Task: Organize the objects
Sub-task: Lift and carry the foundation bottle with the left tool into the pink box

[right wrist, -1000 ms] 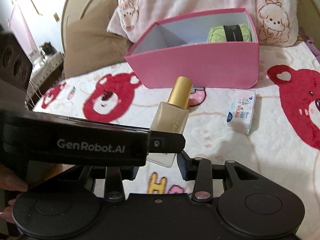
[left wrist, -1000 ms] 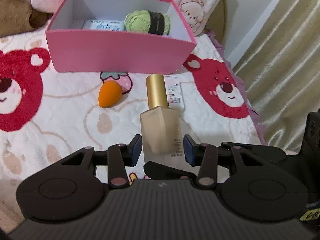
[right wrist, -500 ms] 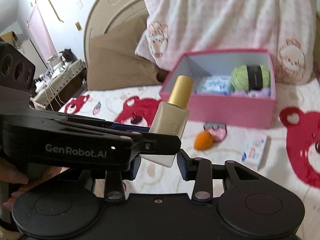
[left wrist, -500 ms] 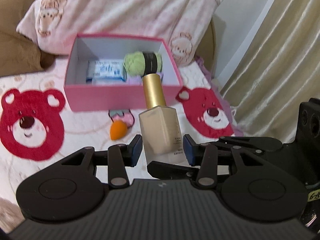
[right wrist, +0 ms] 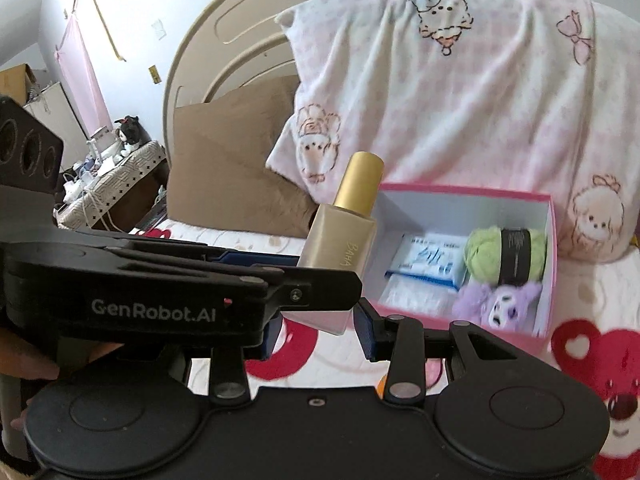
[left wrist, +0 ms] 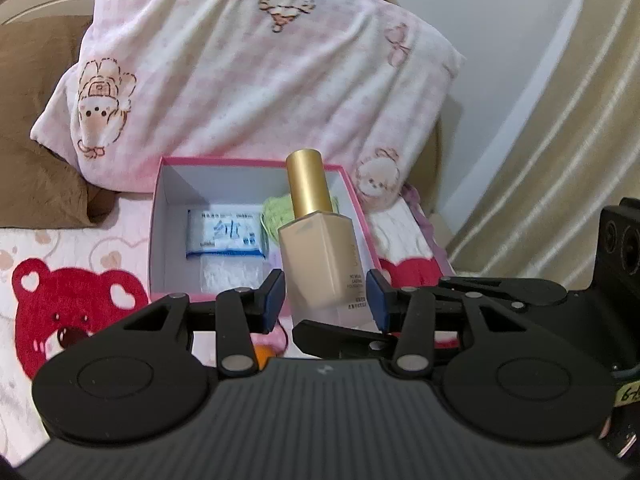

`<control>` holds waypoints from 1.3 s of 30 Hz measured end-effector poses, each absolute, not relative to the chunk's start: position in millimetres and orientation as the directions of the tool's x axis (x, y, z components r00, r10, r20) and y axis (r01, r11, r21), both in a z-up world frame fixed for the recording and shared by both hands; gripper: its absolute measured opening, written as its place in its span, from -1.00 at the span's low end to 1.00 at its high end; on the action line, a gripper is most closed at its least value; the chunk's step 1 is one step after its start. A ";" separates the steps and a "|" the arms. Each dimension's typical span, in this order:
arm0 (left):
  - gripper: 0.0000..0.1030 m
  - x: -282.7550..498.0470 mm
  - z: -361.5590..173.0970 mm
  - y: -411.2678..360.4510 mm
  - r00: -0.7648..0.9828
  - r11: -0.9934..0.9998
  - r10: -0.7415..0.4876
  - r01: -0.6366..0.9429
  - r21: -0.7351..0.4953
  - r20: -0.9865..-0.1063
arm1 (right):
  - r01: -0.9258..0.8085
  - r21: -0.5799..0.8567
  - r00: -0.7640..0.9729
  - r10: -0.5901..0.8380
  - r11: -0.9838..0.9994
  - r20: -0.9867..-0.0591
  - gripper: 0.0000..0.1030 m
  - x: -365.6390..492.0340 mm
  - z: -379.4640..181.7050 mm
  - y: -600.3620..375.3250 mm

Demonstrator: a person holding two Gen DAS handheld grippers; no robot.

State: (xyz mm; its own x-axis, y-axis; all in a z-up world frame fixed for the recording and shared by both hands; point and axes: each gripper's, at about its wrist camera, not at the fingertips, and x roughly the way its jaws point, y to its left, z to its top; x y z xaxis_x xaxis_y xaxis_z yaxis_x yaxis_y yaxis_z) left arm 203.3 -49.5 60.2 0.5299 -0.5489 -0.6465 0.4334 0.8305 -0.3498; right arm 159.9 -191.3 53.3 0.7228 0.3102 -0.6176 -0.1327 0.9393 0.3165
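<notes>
Foundation bottle (left wrist: 322, 256) stands nearly upright, gold cap (left wrist: 309, 181) topmost.

Both wrist views: close, down toward box (left wrist: 256, 168)

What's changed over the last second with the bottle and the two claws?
The foundation bottle has been lifted off the bear blanket and carried toward the pink box, now showing against its opening. Both the left claw and the right claw rose with it. Unchanged: both claws grip the bottle as before, gold cap up, and the box's tissue pack and green yarn lie as they did.
</notes>
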 end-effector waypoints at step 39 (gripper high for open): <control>-0.23 406.4 -133.1 -64.8 0.342 0.799 -0.589 0.108 -0.591 -0.733 | -0.369 0.117 0.381 0.265 0.922 -0.886 -0.17 380.7 -98.3 -236.8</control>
State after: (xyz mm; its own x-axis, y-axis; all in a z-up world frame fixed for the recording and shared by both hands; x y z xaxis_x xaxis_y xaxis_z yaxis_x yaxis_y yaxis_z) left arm 406.4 -64.8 -133.1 0.3418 -0.5887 -0.7326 0.1084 0.7990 -0.5915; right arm 380.7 -236.8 -98.3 0.3813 0.2649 -0.8857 -0.3686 0.9222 0.1171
